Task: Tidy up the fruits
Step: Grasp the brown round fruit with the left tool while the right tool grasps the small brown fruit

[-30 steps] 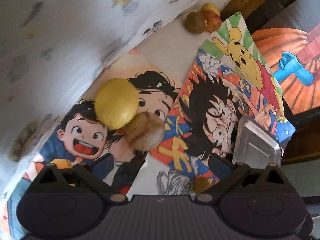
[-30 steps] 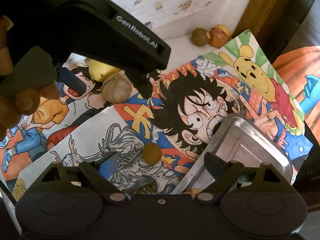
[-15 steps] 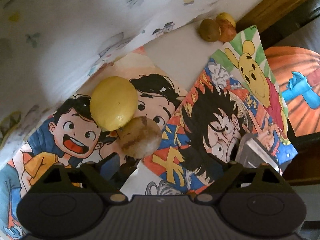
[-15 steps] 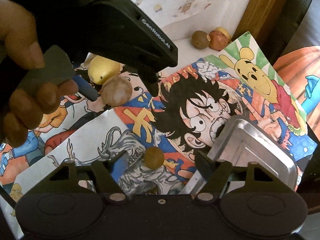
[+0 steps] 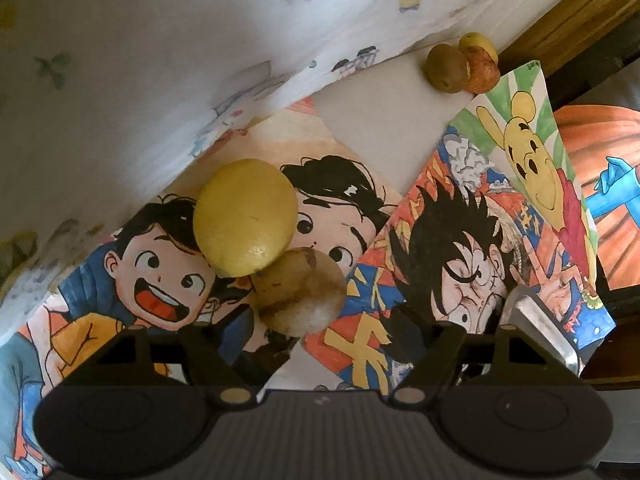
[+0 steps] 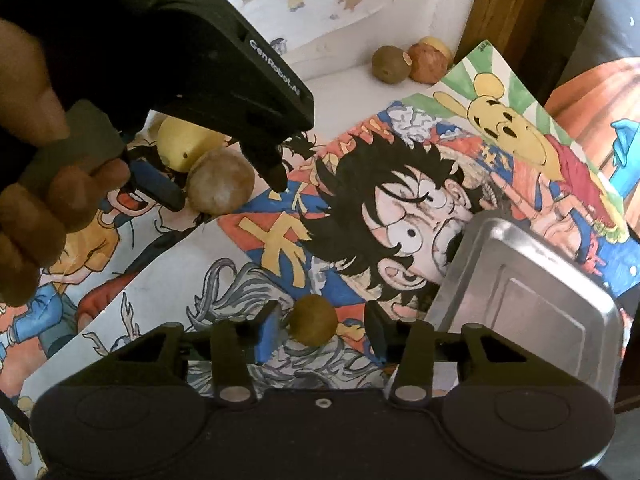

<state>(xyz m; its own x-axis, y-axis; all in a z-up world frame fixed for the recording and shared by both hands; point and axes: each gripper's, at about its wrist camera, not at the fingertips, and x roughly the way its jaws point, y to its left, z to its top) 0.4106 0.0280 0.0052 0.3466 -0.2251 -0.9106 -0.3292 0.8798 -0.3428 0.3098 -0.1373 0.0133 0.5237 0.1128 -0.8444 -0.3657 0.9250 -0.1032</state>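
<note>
We see a small brown fruit lying on the cartoon drawings between the fingers of the right gripper, which stand apart with a gap on each side of it (nothing is gripped), and the metal tray sits close at 3 o'clock, its near rim just beside the right finger. At 11 o'clock the left gripper stands wide open around a pale brown fruit, which touches a yellow fruit behind it. At 12 o'clock, well apart across bare white surface, a green-brown fruit and a reddish fruit sit against the wooden edge.
</note>
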